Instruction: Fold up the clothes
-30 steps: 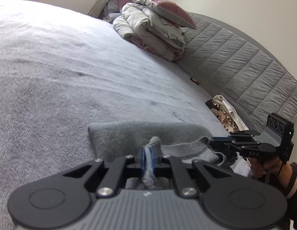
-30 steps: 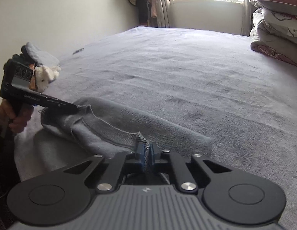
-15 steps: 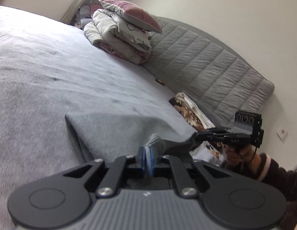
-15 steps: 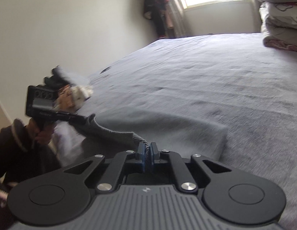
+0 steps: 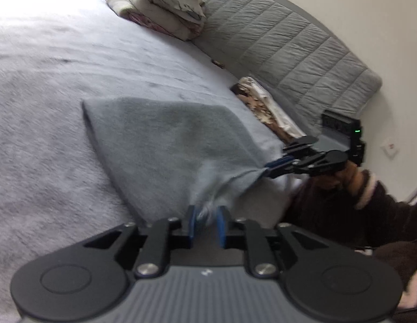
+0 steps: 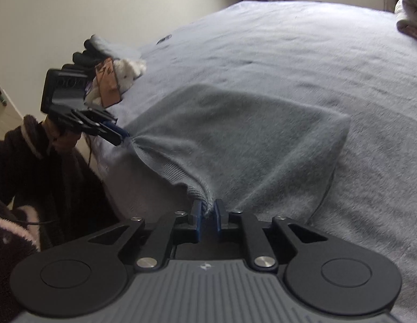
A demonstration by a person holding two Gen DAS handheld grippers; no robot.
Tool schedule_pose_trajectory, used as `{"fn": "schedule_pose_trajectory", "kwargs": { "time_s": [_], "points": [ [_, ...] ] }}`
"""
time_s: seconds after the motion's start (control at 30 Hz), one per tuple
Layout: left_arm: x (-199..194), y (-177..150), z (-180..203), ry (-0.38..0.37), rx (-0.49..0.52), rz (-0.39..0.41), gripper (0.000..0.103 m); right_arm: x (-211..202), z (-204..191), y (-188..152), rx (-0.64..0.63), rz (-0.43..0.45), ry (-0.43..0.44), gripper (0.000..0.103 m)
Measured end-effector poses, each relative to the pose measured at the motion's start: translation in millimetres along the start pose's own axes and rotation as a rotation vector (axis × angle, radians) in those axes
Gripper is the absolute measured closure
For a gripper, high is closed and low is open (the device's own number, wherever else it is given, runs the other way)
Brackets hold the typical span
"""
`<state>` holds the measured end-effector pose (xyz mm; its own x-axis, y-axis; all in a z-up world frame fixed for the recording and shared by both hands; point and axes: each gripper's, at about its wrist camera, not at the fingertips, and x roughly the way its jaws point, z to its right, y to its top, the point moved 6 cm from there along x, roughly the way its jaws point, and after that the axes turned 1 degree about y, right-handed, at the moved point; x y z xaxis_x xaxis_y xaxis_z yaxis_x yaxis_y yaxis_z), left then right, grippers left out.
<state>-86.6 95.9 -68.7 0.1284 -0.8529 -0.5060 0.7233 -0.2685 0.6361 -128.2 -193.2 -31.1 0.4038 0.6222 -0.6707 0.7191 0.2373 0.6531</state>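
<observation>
Releasing the fold is the step in hand. You have the grey garment (image 6: 235, 134) lying folded on the bed (image 6: 289, 40), near its edge, with one hem corner at each tool. On your left tool (image 5: 207, 222) the jaws have just been opening; blurred cloth sits between them with gaps at the pads, so it no longer clamps. Your right tool (image 6: 207, 214) has likewise just been opening, the ribbed hem loose between its jaws. Next, draw both tools back clear of the hem without dragging it, then judge whether a further fold across the width is needed.
</observation>
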Motion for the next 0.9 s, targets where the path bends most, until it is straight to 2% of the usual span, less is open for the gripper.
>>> {"fn": "schedule_pose_trajectory", "kwargs": {
  "time_s": [0.1, 0.17, 0.23, 0.3, 0.37, 0.47, 0.6, 0.73, 0.9],
  "points": [
    [-3, 2, 5, -0.036, 0.017, 0.006, 0.071, -4, -4, -1, 0.017, -0.007, 0.067, 0.086],
    [-5, 6, 6, -0.038, 0.016, 0.038, 0.06, -10, -6, 3, 0.011, 0.034, 0.082, 0.08],
    [-7, 12, 6, -0.034, 0.009, 0.073, 0.058, -14, -4, 9, 0.02, 0.089, 0.061, 0.072],
    [-9, 20, 4, -0.006, 0.008, 0.123, 0.048, -16, 2, 16, 0.039, 0.156, -0.001, 0.067],
    [-8, 29, 0, 0.06, 0.015, 0.192, 0.032, -15, 10, 25, 0.053, 0.242, -0.107, 0.064],
    [-1, 42, -9, 0.199, 0.035, 0.255, 0.029, -9, 20, 38, 0.032, 0.35, -0.296, 0.057],
    [18, 59, -11, 0.338, 0.11, 0.274, 0.029, 11, 21, 56, -0.014, 0.391, -0.43, 0.056],
    [36, 77, -11, 0.385, 0.173, 0.265, 0.029, 35, 20, 75, -0.057, 0.379, -0.455, 0.056],
    [54, 91, -19, 0.389, 0.194, 0.218, 0.029, 70, 15, 83, -0.104, 0.309, -0.435, 0.056]
  ]
}}
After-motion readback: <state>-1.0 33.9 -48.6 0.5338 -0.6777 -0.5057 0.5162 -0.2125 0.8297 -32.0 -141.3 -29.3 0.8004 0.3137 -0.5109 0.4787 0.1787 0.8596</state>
